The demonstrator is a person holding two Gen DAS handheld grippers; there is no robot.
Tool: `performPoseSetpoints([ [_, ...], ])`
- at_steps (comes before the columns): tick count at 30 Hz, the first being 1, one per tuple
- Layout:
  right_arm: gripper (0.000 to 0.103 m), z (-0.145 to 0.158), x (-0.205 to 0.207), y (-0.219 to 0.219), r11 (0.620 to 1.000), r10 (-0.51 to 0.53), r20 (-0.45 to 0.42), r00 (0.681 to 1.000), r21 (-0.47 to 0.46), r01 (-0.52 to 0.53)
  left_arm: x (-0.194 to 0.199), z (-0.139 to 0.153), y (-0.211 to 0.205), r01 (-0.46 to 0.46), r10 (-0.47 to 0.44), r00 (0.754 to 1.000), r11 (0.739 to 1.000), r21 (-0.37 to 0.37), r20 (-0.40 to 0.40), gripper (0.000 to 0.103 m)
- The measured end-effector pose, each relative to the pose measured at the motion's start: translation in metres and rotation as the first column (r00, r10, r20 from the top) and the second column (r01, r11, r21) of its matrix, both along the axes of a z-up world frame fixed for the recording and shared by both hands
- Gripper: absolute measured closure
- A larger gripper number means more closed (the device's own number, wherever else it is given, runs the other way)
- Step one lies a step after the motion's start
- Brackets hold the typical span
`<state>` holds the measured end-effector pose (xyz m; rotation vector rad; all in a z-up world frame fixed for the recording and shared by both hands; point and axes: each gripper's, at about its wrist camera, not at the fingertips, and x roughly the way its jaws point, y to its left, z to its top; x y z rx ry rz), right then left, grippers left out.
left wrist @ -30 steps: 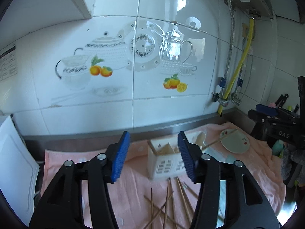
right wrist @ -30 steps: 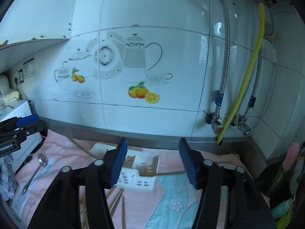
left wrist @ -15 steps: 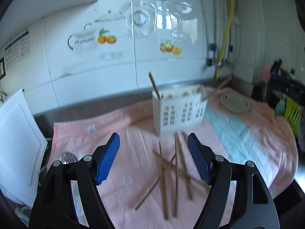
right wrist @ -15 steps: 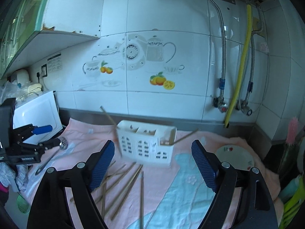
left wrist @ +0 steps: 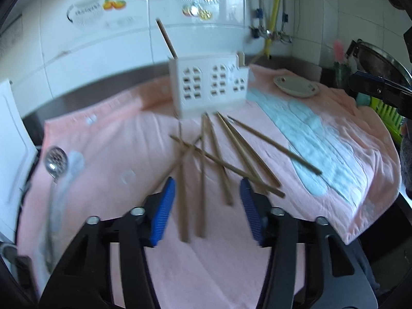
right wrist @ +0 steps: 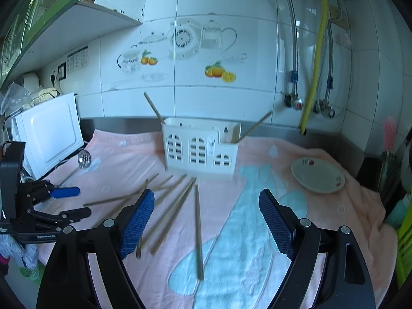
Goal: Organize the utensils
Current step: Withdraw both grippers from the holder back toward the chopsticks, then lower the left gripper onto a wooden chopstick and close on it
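Several wooden chopsticks (left wrist: 203,170) lie crossed on the pink towel (left wrist: 103,134) in front of a white slotted utensil holder (left wrist: 209,87). My left gripper (left wrist: 208,203) hovers low over their near ends. Its jaws are closing, with two chopstick ends showing between the blue pads, untouched. The holder (right wrist: 200,146) has one chopstick (right wrist: 153,106) leaning out at its left and another (right wrist: 255,126) at its right. My right gripper (right wrist: 207,221) stands wide open above a lone chopstick (right wrist: 198,231) on the cloth, holding nothing.
A perforated metal ladle (left wrist: 55,159) lies at the towel's left edge beside a white appliance (right wrist: 49,134). A small plate (right wrist: 318,175) sits at the right. The tiled wall and yellow hose (right wrist: 315,64) are behind. The left gripper (right wrist: 64,200) shows at the left of the right wrist view.
Both grippers came down from facing the wall toward the chopsticks on the towel. The left jaws widened, then narrowed. The right jaws opened wider.
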<state>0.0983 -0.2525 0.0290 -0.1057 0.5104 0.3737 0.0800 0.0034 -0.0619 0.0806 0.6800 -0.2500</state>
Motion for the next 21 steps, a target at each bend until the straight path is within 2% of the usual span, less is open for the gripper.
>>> performPoseSetpoints([
  [1,0.023,-0.004,-0.001,0.0,1.0,-0.001,-0.009,1.0,0.003,0.001,0.001,-0.004,-0.001,0.0,0.0,1.0,1.0,-0.003,-0.008,0.066],
  [6,0.023,-0.017,-0.005,-0.003,1.0,-0.01,-0.04,0.999,0.024,0.011,0.012,-0.027,-0.005,-0.007,0.005,0.998,1.0,-0.024,-0.066,0.08],
  [14,0.023,-0.039,-0.005,-0.006,0.999,-0.022,-0.102,0.995,0.045,0.026,0.026,-0.045,0.002,-0.045,0.039,0.992,0.998,-0.05,-0.121,0.086],
  [18,0.023,-0.047,-0.003,-0.006,0.998,-0.024,-0.125,0.992,0.049,0.03,0.029,-0.049,0.003,-0.042,0.035,0.99,0.998,-0.053,-0.138,0.094],
  [21,0.023,-0.051,-0.002,-0.007,0.998,-0.025,-0.133,0.991,0.054,0.033,0.031,-0.05,0.002,-0.048,0.041,0.989,0.998,-0.046,-0.145,0.094],
])
